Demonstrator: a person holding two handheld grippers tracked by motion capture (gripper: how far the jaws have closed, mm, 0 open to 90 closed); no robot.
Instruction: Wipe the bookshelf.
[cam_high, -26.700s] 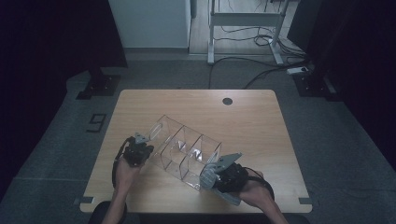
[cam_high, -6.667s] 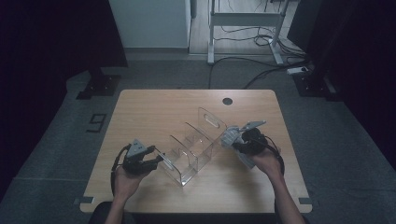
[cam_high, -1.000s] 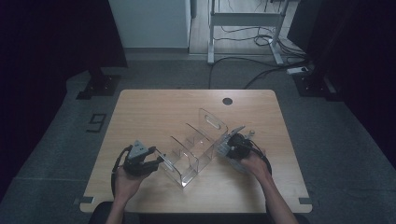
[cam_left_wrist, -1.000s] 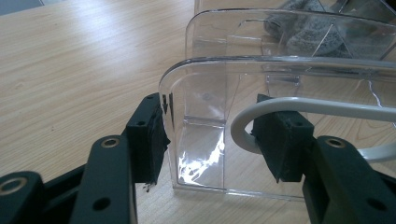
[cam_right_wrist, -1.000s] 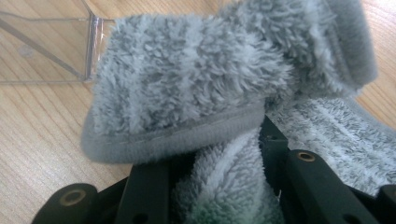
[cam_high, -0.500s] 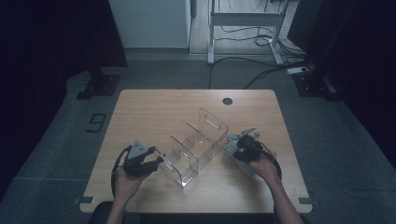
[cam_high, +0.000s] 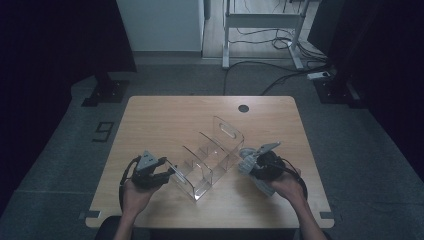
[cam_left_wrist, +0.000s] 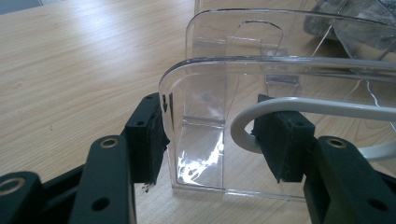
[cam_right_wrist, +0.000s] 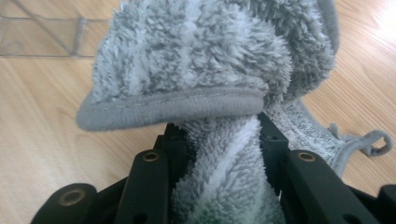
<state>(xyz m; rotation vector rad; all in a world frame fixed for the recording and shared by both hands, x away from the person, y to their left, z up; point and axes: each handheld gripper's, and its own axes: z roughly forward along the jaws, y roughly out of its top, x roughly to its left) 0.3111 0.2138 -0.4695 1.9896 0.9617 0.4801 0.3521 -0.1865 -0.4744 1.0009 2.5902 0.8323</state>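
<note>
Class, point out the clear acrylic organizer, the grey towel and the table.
clear acrylic organizer (cam_high: 210, 162): high view, middle divider.
grey towel (cam_right_wrist: 187, 60): right gripper view, fluffy fold.
table (cam_high: 170, 120): high view, bare wooden top.

Quick count: one clear acrylic organizer (cam_high: 207, 162) with what looks like four upright panels, sitting between the two grippers, its near end wall right between the pads of the left gripper (cam_left_wrist: 210, 135). One grey fluffy cloth (cam_right_wrist: 196, 70), bunched up and pinched in the right gripper (cam_right_wrist: 224, 135), just past the organizer's far end from the left tool. Two grippers total, two hands holding them, one wooden table (cam_high: 165, 120) under everything with one round hole (cam_high: 243, 108) well beyond both tools, and one white cable (cam_left_wrist: 299, 105) looping by the left tool's pad.
</note>
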